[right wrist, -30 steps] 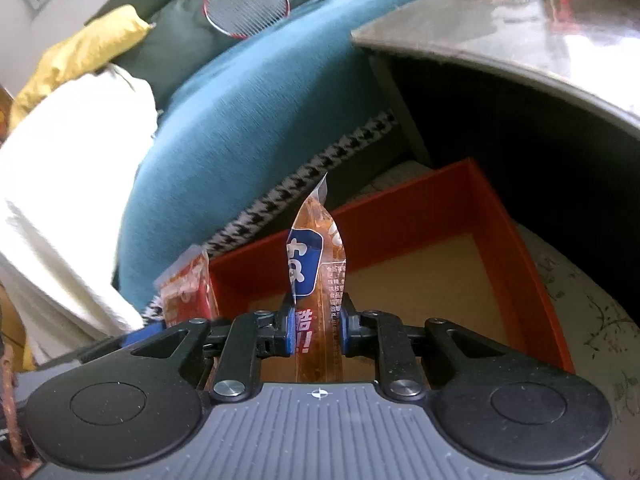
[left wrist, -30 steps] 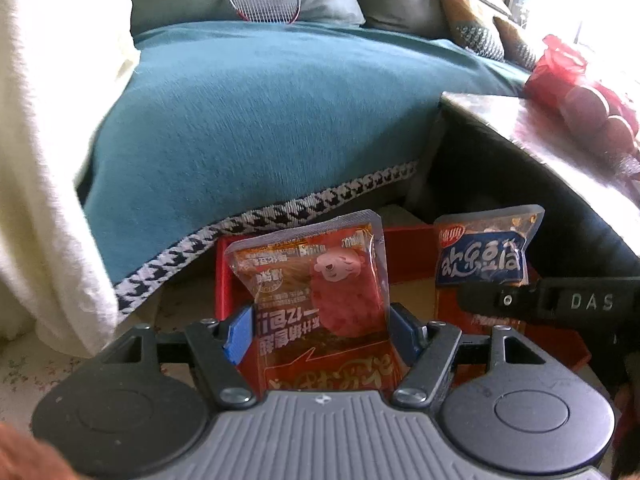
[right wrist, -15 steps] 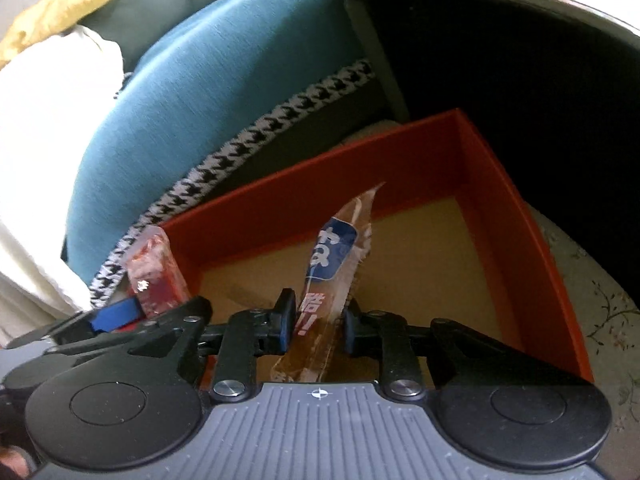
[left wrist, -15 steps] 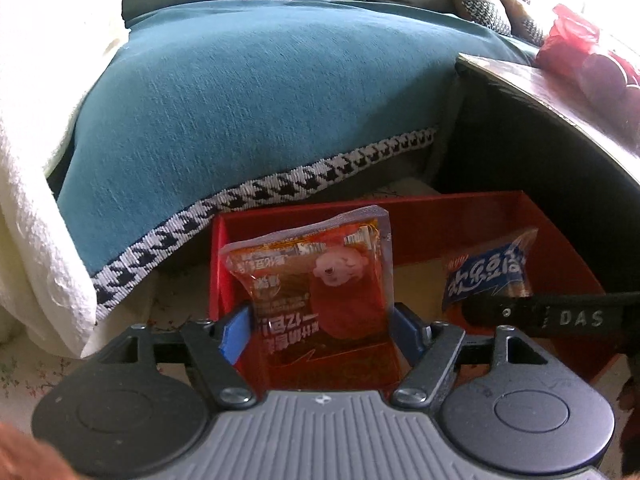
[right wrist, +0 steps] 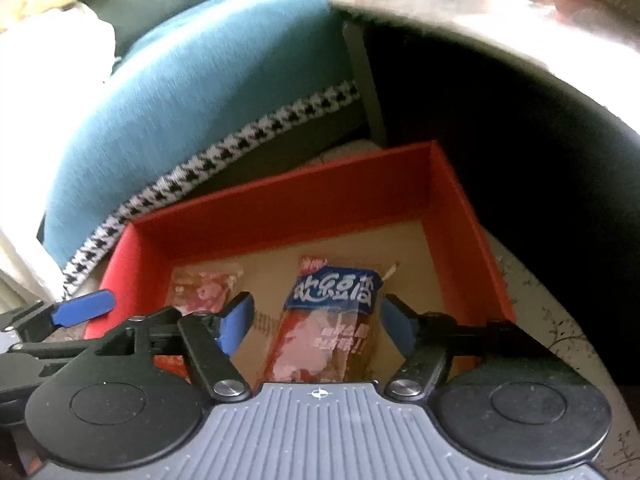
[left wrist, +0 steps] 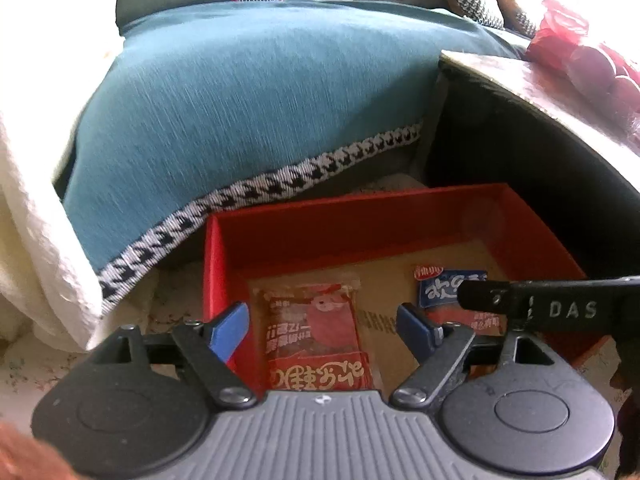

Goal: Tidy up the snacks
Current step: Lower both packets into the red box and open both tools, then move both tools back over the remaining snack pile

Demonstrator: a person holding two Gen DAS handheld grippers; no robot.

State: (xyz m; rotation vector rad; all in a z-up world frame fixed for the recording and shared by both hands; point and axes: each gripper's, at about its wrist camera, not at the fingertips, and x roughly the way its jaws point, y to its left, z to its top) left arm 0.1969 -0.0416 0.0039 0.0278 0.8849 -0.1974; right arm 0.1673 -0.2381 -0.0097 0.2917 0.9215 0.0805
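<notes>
Both snack packets are lying flat on the brown floor of the red box [left wrist: 304, 236], and neither is being gripped. The left gripper [left wrist: 322, 326] is being held over the box's near left part with its jaws spread; they have just been opening, and the blue pads [left wrist: 230, 326] are standing clear on either side of the red packet [left wrist: 316, 332], which is lying directly below and between them. The right gripper [right wrist: 316, 322] is likewise being held wide, its jaws having just been opening, and the blue-labelled packet [right wrist: 334, 312] is lying beneath the gap, untouched by the pads [right wrist: 238, 320]. In the left wrist view this packet [left wrist: 444, 288] is seen to the right of the left gripper, partly covered by a black finger of the right one. Beyond both grippers, the box is being bordered by a teal sofa cover [left wrist: 256, 100] with a houndstooth hem, and a table [left wrist: 532, 84] is overhanging to the right.
</notes>
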